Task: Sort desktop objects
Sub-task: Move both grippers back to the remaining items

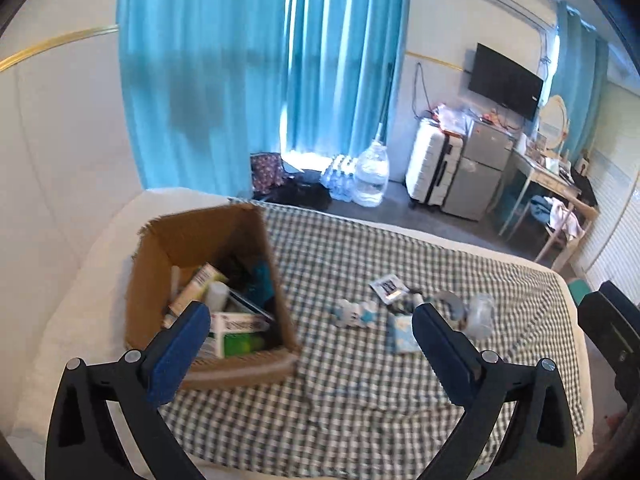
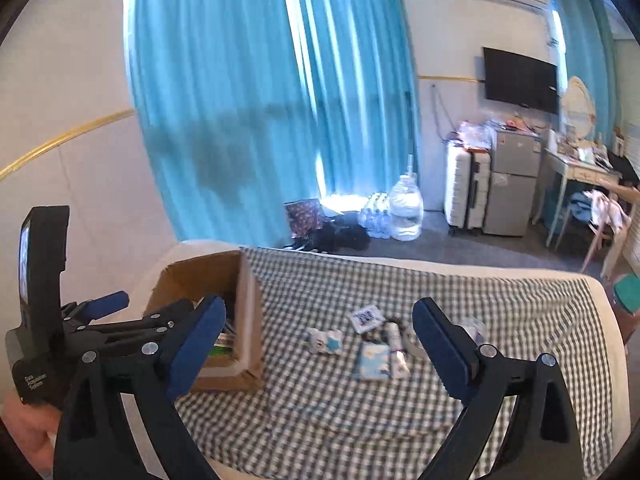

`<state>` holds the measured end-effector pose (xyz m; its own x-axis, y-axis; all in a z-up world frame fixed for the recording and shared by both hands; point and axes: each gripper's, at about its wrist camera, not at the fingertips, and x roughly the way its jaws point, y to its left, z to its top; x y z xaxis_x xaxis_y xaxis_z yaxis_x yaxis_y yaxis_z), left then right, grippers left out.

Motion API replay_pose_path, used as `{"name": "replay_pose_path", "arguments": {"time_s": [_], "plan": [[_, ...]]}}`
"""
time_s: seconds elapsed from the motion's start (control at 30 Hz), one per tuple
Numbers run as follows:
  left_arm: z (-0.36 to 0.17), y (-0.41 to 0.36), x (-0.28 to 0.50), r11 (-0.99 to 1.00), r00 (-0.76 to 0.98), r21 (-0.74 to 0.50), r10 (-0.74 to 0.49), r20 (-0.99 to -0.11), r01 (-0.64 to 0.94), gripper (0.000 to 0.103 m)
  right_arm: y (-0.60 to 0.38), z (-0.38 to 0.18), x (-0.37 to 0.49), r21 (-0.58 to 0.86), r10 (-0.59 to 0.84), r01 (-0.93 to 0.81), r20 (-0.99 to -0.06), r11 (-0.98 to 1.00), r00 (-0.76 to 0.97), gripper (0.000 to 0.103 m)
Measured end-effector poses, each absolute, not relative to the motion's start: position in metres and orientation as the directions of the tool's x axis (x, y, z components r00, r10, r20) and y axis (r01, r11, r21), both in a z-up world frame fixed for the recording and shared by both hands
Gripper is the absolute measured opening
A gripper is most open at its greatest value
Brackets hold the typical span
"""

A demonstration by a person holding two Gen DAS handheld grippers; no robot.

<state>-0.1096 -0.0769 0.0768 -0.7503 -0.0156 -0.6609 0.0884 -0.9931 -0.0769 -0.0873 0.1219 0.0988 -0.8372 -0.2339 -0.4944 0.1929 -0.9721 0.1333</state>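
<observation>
An open cardboard box (image 1: pixel 160 248) (image 2: pixel 250 320) stands at the left end of a checkered cloth (image 1: pixel 360 400) (image 2: pixel 340 420). It holds several cartons, among them a green and white one (image 1: pixel 236 332). To its right several small things lie loose: a white and blue item (image 1: pixel 354 314) (image 2: pixel 324 340), a dark printed packet (image 1: pixel 388 286) (image 2: pixel 366 317), a pale blue tissue pack (image 1: pixel 400 334) (image 2: pixel 374 362) and a clear plastic piece (image 1: pixel 480 312) (image 2: pixel 474 328). My left gripper (image 1: pixel 310 312) hangs open above the box's near right corner, holding nothing. My right gripper (image 2: pixel 320 306) hangs open over the cloth, also holding nothing.
The cloth covers a white bed (image 1: pixel 60 300) against the left wall. Beyond its far edge are blue curtains (image 1: pixel 260 80), water bottles (image 1: pixel 372 176), a white suitcase (image 1: pixel 432 168), a small fridge (image 1: pixel 480 168), a desk with a chair (image 1: pixel 560 208) and a wall television (image 1: pixel 506 80).
</observation>
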Motion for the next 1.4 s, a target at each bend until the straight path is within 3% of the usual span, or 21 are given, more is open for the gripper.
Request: {"name": "replay_pose_path", "arguments": {"time_s": [0.17, 0.3, 0.5, 0.87, 1.07, 1.4], "plan": [[0.055, -0.041, -0.096, -0.986, -0.742, -0.119, -0.004, -0.670, 0.113, 0.103, 0.177, 0.070, -0.066, 0.147, -0.118, 0.051, -0.496, -0.988, -0.860, 0.095], [0.027, -0.012, -0.097, -0.992, -0.744, -0.075, -0.023, -0.668, 0.098, 0.103, 0.223, 0.030, -0.064, 0.174, -0.056, -0.051, -0.557, -0.983, -0.829, 0.095], [-0.023, 0.025, -0.120, -0.998, -0.681, -0.037, -0.009, -0.732, 0.052, 0.103, 0.276, -0.012, -0.067, 0.222, -0.024, -0.147, -0.621, -0.964, -0.784, 0.095], [-0.108, 0.063, -0.176, -1.000, -0.567, -0.016, 0.007, -0.824, 0.011, 0.103, 0.312, -0.079, -0.106, 0.297, -0.083, -0.179, -0.693, -0.938, -0.717, 0.095], [-0.147, 0.070, -0.213, -0.998, -0.500, -0.048, 0.020, -0.866, 0.043, 0.103, 0.309, -0.106, -0.136, 0.230, -0.039, -0.194, -0.733, -0.954, -0.679, 0.095], [-0.186, 0.082, -0.259, -1.000, -0.502, 0.004, -0.006, -0.865, 0.005, 0.103, 0.307, -0.142, -0.187, 0.223, -0.053, -0.187, -0.766, -0.957, -0.641, 0.095]]}}
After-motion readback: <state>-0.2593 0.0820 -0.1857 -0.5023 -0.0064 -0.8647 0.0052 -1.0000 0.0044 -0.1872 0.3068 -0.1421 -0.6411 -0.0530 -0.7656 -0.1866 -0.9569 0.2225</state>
